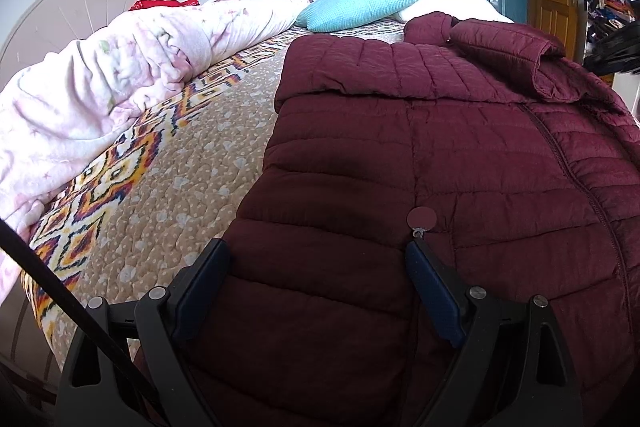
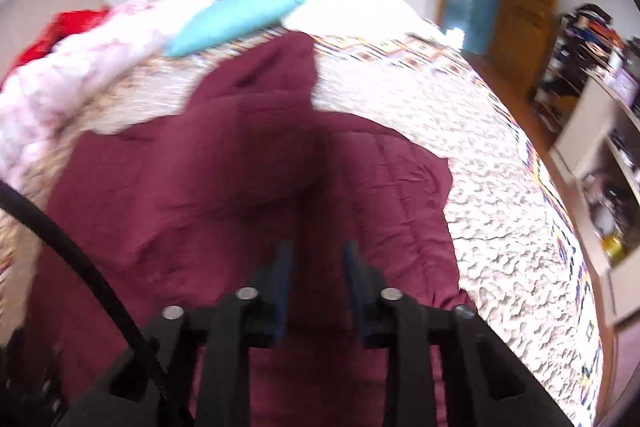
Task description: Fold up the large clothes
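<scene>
On the bed [image 1: 168, 163], in the left wrist view, a maroon quilted jacket [image 1: 440, 147] is laid flat on the patterned bedspread, its sleeve [image 1: 500, 47] folded across the chest, presumably so that the body can be folded next. The left gripper [image 1: 318, 259] is held just above the lower part of the jacket with its jaws spread wide and nothing caught between them, as if readied for a hold on the hem. A pink blanket [image 1: 100, 75] and a teal pillow [image 1: 360, 7] are kept well aside.

In the right wrist view, blurred by motion, the same jacket [image 2: 240, 179] fills the middle. The right gripper [image 2: 316, 259] is pointed down at it, jaws narrowly parted, no cloth pinched between them; probably a fresh grip is being sought.
</scene>
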A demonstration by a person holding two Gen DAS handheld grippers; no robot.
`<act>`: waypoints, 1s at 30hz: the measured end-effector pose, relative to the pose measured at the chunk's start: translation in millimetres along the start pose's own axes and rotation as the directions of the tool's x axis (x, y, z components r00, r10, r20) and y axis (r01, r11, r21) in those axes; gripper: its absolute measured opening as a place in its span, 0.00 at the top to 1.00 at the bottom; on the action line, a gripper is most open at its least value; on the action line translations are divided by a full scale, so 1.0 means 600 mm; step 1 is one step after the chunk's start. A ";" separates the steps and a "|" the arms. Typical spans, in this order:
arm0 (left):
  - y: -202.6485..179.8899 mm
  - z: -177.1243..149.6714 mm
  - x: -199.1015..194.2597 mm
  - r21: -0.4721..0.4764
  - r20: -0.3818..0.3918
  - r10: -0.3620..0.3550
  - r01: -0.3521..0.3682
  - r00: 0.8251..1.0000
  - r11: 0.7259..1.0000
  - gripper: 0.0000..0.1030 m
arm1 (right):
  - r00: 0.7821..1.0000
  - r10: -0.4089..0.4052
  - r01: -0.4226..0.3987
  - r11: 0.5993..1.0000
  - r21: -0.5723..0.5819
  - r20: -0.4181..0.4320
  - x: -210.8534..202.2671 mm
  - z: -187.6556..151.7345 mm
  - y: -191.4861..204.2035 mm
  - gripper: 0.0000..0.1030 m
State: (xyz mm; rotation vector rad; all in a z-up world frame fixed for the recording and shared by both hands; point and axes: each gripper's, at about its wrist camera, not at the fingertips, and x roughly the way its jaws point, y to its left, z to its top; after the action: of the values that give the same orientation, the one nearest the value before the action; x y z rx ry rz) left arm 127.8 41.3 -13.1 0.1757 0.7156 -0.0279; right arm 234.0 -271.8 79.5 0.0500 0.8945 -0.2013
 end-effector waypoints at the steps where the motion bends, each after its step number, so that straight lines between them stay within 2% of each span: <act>1: 0.000 0.000 0.000 0.000 0.000 -0.001 0.001 1.000 1.000 0.14 | 1.000 0.002 -0.002 1.000 0.008 -0.016 0.022 0.011 0.011 0.75; 4: 0.000 0.000 0.000 -0.001 0.001 -0.001 0.001 1.000 1.000 0.14 | 1.000 0.015 -0.015 1.000 -0.007 -0.021 0.058 0.046 0.065 0.75; 6: 0.000 0.000 0.000 -0.001 0.001 -0.001 0.001 1.000 1.000 0.14 | 0.998 0.058 -0.059 0.997 -0.039 -0.022 0.070 0.073 0.124 0.76; 7: 0.000 0.000 0.000 -0.001 0.001 0.000 0.000 1.000 1.000 0.14 | 0.994 0.106 -0.107 0.993 -0.053 -0.027 0.075 0.085 0.159 0.76; 10: 0.000 0.000 0.000 -0.001 0.001 -0.001 0.001 1.000 1.000 0.14 | 0.963 0.257 -0.264 0.959 -0.102 -0.078 0.085 0.103 0.259 0.76; 13: 0.001 0.001 0.001 -0.002 0.000 -0.003 0.003 1.000 1.000 0.14 | 0.927 0.356 -0.371 0.913 -0.168 -0.117 0.078 0.095 0.331 0.76; 14: 0.001 0.000 0.000 -0.003 0.001 -0.004 0.004 1.000 1.000 0.14 | 0.921 0.370 -0.387 0.903 -0.185 -0.120 0.073 0.092 0.342 0.76; 18: 0.002 0.001 -0.001 -0.009 0.007 -0.009 0.009 1.000 1.000 0.14 | 0.943 0.326 -0.334 0.917 -0.216 -0.074 0.040 0.073 0.341 0.74; 21: 0.002 0.001 -0.002 -0.009 0.008 -0.008 0.008 1.000 1.000 0.14 | 0.934 0.349 -0.357 0.907 -0.223 -0.077 0.020 0.055 0.345 0.49; 23: 0.002 0.001 -0.001 -0.009 0.008 -0.009 0.009 1.000 1.000 0.14 | 0.925 0.371 -0.379 0.897 -0.228 -0.077 0.013 0.048 0.348 0.44; 25: 0.002 0.001 -0.001 -0.010 0.008 -0.009 0.009 1.000 1.000 0.14 | 0.907 0.410 -0.422 0.873 -0.244 -0.100 0.010 0.041 0.372 0.41; 30: 0.002 0.001 -0.002 -0.014 0.011 -0.013 0.013 1.000 1.000 0.14 | 0.903 0.407 -0.429 0.852 -0.301 -0.135 0.030 0.039 0.443 0.36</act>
State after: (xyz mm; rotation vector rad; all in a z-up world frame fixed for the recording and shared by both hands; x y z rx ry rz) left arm 127.2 42.4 -11.7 0.1577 0.7058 -0.0359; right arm 314.8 -17.3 69.1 -0.0565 0.9519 0.3614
